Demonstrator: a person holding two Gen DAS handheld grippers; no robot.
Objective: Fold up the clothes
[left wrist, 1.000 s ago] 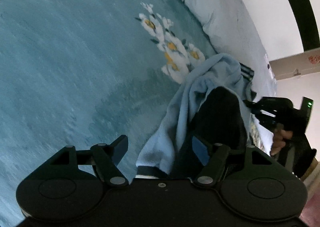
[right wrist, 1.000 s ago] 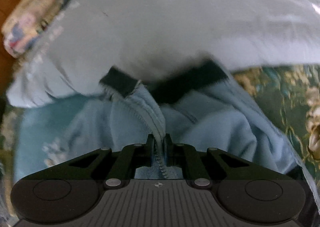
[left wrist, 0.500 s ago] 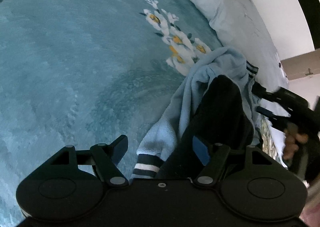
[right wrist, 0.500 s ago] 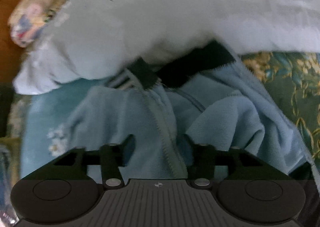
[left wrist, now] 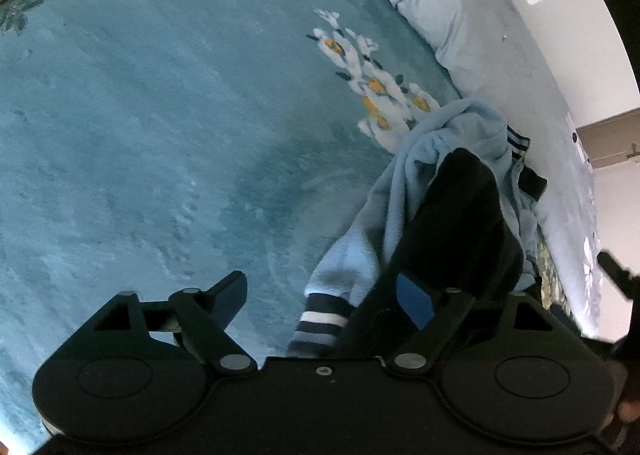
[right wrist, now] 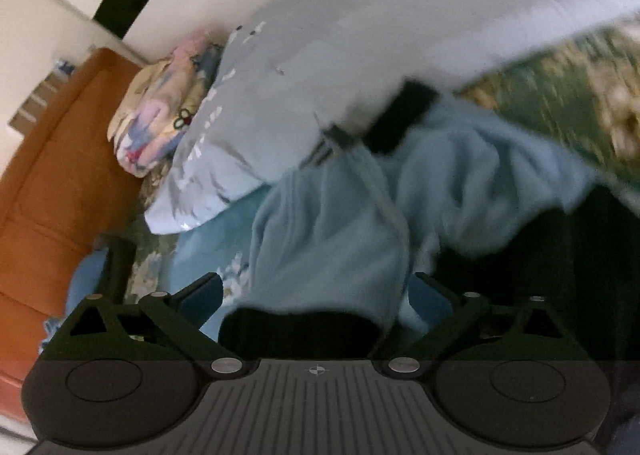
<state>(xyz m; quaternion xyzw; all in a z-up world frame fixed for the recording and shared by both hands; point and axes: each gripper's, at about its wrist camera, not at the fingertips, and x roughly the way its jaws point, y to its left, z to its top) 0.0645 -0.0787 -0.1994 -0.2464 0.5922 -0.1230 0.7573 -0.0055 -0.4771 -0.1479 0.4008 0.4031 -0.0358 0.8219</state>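
Right gripper [right wrist: 316, 295] jaws just opened off the jacket [right wrist: 332, 247], left gripper [left wrist: 320, 295] gaping around the cuff [left wrist: 320, 321]: regrasp a clean edge, spread flat on the bed [left wrist: 140, 135].

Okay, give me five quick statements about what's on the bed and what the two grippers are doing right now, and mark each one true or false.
1. The light blue fleece jacket lies crumpled on the teal blanket. True.
2. The right gripper is clamped on the jacket's zipper edge. False: its jaws have just been opening and stand wide, the fleece loose between them.
3. The jacket's cuff has dark and white stripes. True.
4. The left gripper is shut tight. False: its jaws have been opening and stand apart, the cuff lying between them.
5. The blanket is plain, without any pattern. False: it has white and yellow flowers.
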